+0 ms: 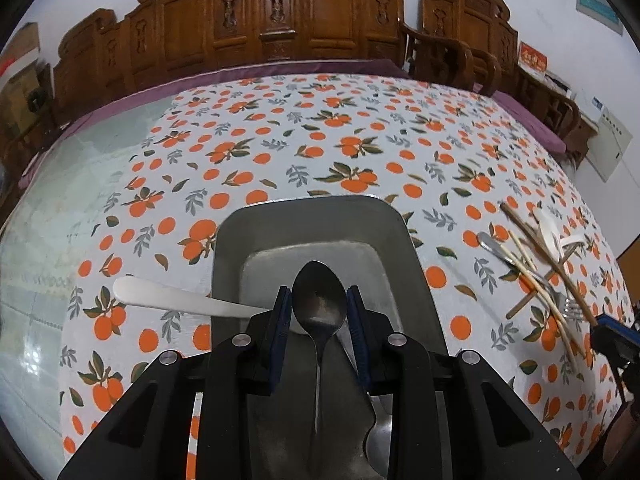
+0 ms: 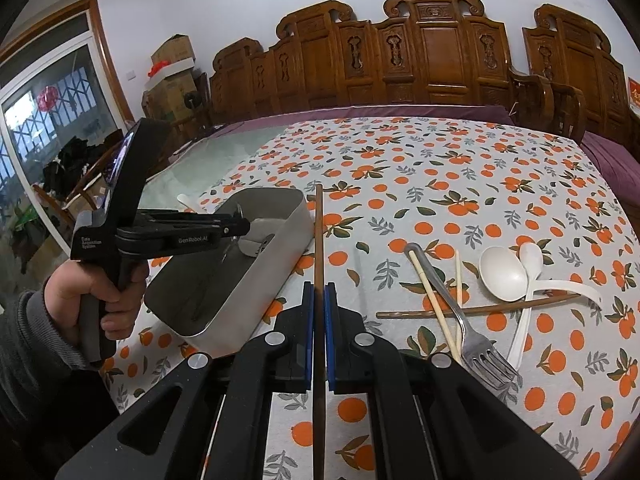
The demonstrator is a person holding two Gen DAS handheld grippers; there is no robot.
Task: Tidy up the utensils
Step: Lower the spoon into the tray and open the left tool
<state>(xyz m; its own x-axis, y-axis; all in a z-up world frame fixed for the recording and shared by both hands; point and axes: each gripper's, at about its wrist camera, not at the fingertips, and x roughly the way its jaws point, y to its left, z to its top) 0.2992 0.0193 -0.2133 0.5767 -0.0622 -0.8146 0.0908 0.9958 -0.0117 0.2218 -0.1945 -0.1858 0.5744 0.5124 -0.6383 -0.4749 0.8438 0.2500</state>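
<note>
Metal spoon (image 1: 319, 300) gripped bowl-up by left gripper (image 1: 319, 308), pads closed on its sides, over steel tray (image 1: 228, 248) on orange-print cloth (image 1: 360, 128). Right gripper (image 2: 319, 312) pinches brown chopstick (image 2: 319, 232) nr tray; fork (image 2: 464, 320), white spoons (image 2: 502, 274) lie w/ other chopsticks beside.

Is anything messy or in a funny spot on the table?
Yes. A metal handle pokes out over the tray's left rim onto the cloth instead of lying inside. To the right, chopsticks, a fork and white spoons lie crisscrossed in a heap, still unsorted.
</note>
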